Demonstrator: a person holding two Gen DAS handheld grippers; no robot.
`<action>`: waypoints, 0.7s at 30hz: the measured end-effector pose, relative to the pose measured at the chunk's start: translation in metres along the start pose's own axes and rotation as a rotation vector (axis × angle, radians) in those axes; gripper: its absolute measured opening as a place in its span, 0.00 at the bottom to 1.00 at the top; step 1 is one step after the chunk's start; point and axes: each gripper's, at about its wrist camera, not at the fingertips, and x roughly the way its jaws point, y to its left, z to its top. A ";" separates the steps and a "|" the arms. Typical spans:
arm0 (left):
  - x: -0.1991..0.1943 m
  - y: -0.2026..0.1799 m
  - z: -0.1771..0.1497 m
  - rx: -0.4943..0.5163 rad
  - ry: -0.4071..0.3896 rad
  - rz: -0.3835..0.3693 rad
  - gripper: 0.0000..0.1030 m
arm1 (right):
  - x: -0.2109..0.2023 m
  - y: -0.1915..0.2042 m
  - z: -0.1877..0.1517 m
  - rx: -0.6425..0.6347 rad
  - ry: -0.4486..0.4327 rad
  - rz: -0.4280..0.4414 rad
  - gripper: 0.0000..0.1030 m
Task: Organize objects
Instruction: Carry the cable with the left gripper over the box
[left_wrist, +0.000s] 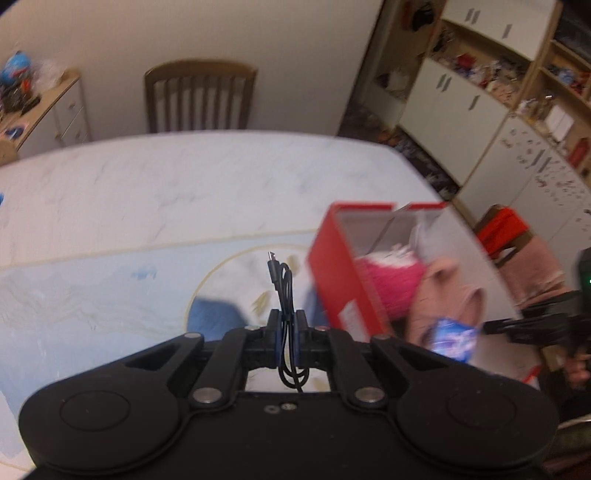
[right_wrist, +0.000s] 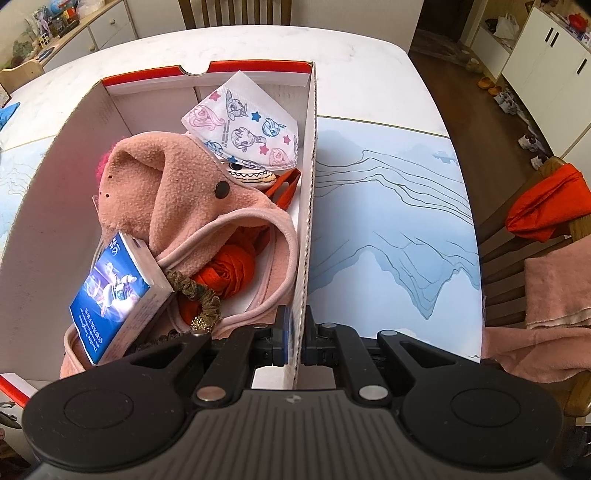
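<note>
Cable (left_wrist: 284, 295), coiled, light and floppy, stands pinched at mid-bundle in the left gripper (left_wrist: 286, 325) above the surface (left_wrist: 147, 192), left of the box (right_wrist: 306, 206), whose stiff near-right wall the right gripper (right_wrist: 293, 334) clamps; a grip on the coil's middle looks best.

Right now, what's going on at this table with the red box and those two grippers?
A person is tidying loose items into a red box on the table. The right gripper is clamped on the box's near side wall. The left gripper holds a coiled black cable above the table, beside the box. Inside already: a pink fleece hat, a patterned face mask, a small blue carton and a brown scrunchie.
</note>
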 end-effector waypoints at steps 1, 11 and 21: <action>-0.009 -0.004 0.005 0.014 -0.018 -0.011 0.03 | 0.000 0.000 0.000 -0.001 0.000 0.003 0.05; -0.039 -0.074 0.045 0.146 -0.106 -0.160 0.03 | 0.000 -0.003 -0.002 -0.001 -0.005 0.026 0.05; 0.044 -0.161 0.049 0.277 -0.025 -0.257 0.03 | -0.005 -0.006 -0.005 0.005 -0.020 0.049 0.05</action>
